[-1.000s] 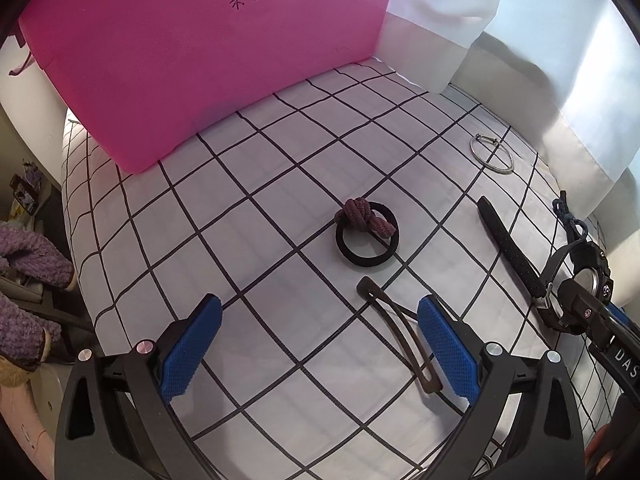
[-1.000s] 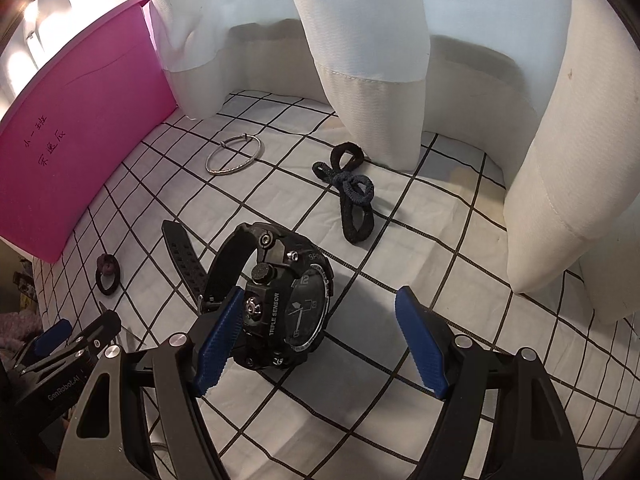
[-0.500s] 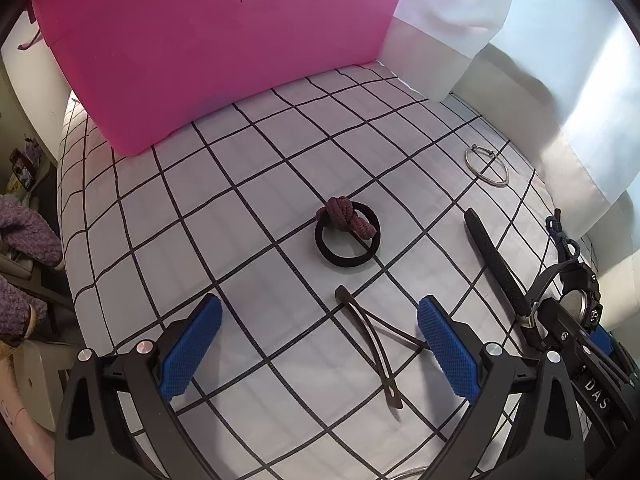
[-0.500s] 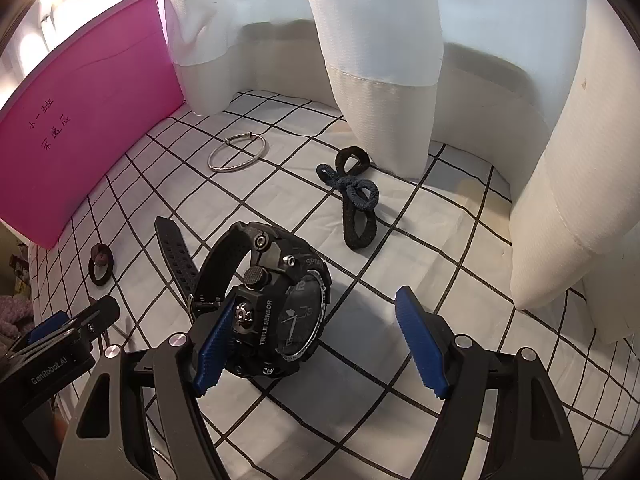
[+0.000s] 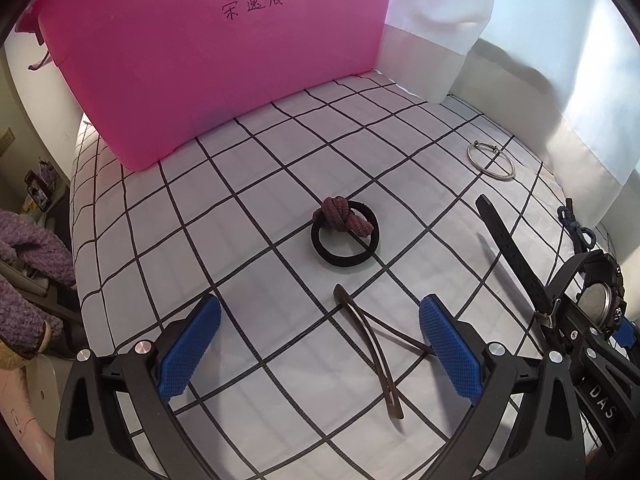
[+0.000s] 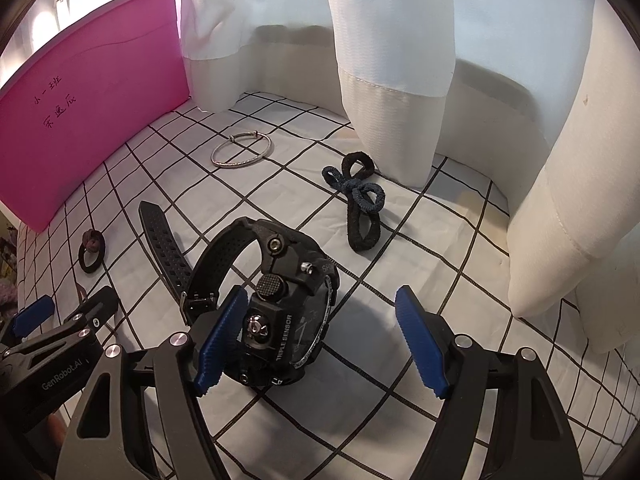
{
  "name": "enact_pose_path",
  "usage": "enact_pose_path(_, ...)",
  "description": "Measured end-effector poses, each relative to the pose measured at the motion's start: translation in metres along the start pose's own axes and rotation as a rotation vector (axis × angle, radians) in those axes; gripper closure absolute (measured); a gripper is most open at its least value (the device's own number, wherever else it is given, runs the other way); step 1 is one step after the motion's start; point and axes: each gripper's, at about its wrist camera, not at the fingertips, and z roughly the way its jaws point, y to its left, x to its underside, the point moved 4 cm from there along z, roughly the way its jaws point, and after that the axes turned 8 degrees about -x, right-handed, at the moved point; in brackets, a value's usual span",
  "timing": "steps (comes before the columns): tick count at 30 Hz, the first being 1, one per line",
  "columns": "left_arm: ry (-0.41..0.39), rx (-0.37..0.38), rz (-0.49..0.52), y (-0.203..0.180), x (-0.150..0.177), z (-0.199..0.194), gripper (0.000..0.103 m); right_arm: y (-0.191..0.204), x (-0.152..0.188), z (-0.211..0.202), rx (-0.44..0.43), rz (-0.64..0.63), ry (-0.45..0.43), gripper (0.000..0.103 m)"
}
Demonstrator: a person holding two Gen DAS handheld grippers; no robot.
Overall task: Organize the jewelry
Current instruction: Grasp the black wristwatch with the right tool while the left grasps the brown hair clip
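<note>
The right gripper [image 6: 320, 340] is spread wide, grasping nothing; the watch [image 6: 276, 300] stands on edge between its pads, close against the left one. The left gripper [image 5: 316, 344] is also released, a brown hair clip [image 5: 376, 352] lying between its pads. Both hover over a white grid-patterned table [image 5: 240, 240]. Farther out lie a black hair tie [image 5: 345, 236], a silver bangle [image 6: 242, 154] and dark hair ties [image 6: 358, 196]. A pink board [image 5: 216, 60] and white curtains [image 6: 392, 60] close the far side.
</note>
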Motion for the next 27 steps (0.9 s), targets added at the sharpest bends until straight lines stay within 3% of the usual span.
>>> enact_pose_path(4, -0.021, 0.008, 0.008, 0.004, 0.006, -0.008, 0.020, 0.001, 0.002, -0.002, -0.006, -0.006, 0.001, 0.033)
enact_pose_path(7, -0.034, 0.017, 0.021, 0.005, 0.009, -0.014, 0.037, 0.004, 0.002, -0.001, -0.027, -0.010, 0.008, 0.041)
enact_pose_path(10, -0.036, 0.025, 0.024, 0.005, 0.008, -0.018, 0.064, 0.009, 0.003, -0.002, -0.040, -0.027, 0.010, 0.050)
enact_pose_path(12, -0.037, 0.031, 0.032, 0.005, 0.009, -0.020, 0.088, 0.013, 0.002, -0.002, -0.057, -0.039, 0.013, 0.063)
enact_pose_path(14, -0.029, 0.053, 0.025, 0.008, 0.009, -0.020, 0.098, 0.016, 0.003, -0.003, -0.080, -0.040, 0.018, 0.072)
enact_pose_path(20, 0.012, 0.117, -0.029, 0.023, 0.008, -0.018, 0.098, 0.011, 0.004, -0.008, -0.136, 0.006, 0.019, 0.078)
enact_pose_path(27, -0.017, 0.139, -0.028, 0.035, 0.006, -0.035, 0.098, 0.005, 0.008, -0.020, -0.191, 0.041, 0.008, 0.078)
